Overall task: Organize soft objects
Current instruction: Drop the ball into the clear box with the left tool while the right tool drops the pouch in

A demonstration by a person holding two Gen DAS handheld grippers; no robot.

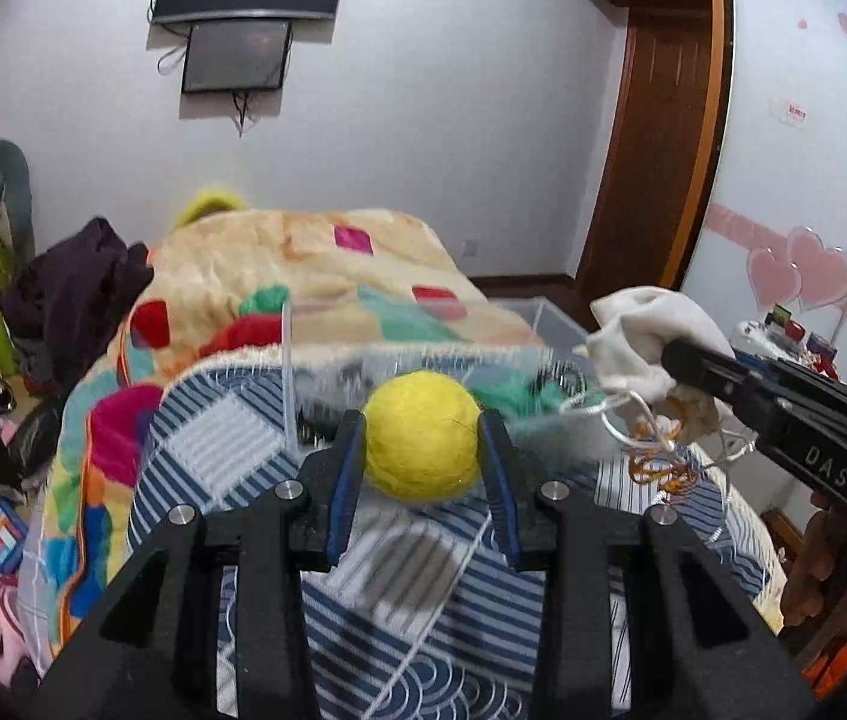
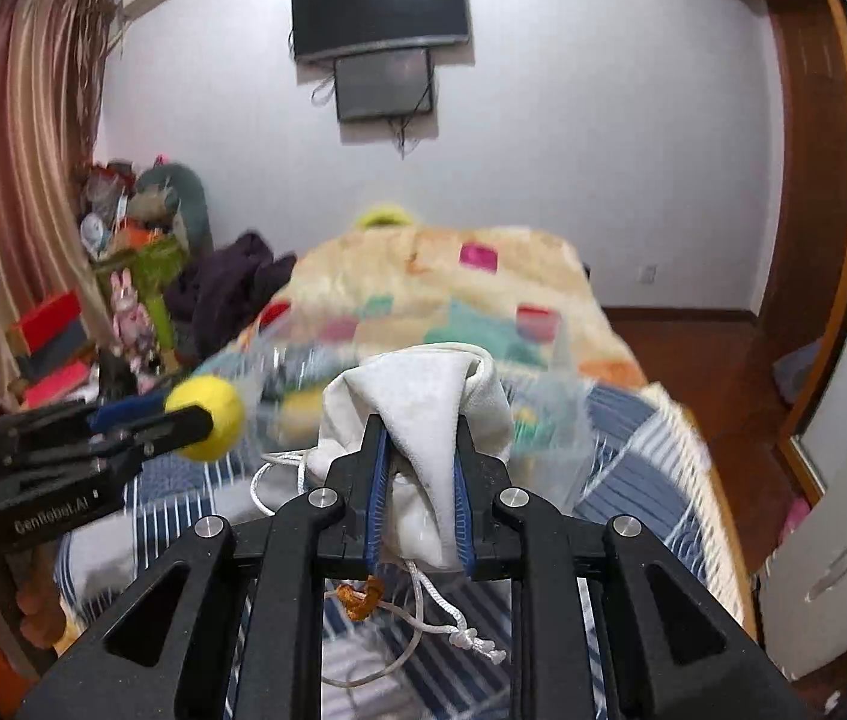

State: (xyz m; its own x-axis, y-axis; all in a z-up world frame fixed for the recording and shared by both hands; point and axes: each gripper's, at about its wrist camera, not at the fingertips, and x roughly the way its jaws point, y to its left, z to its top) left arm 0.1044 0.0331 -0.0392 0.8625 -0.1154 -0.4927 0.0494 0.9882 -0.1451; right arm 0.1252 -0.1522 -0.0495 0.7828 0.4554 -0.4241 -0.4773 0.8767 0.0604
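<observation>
My left gripper [image 1: 423, 441] is shut on a yellow felt ball [image 1: 422, 433] and holds it above the bed; the ball also shows in the right wrist view [image 2: 207, 417]. My right gripper [image 2: 420, 456] is shut on a white drawstring cloth pouch [image 2: 423, 414], with its white cord and an orange tassel [image 2: 360, 597] hanging below. In the left wrist view the pouch [image 1: 639, 342] hangs at the right in the right gripper [image 1: 678, 363]. A clear plastic box [image 1: 534, 324] stands on the bed just beyond both grippers, with blurred green and other soft things inside.
The bed has a blue striped quilt [image 1: 399, 600] and a colourful patchwork blanket [image 1: 315, 276]. Dark clothes [image 1: 75, 294] lie at its left edge. Toys and boxes crowd the floor at the left [image 2: 63, 336]. A wooden door [image 1: 651, 138] and a wardrobe are at the right.
</observation>
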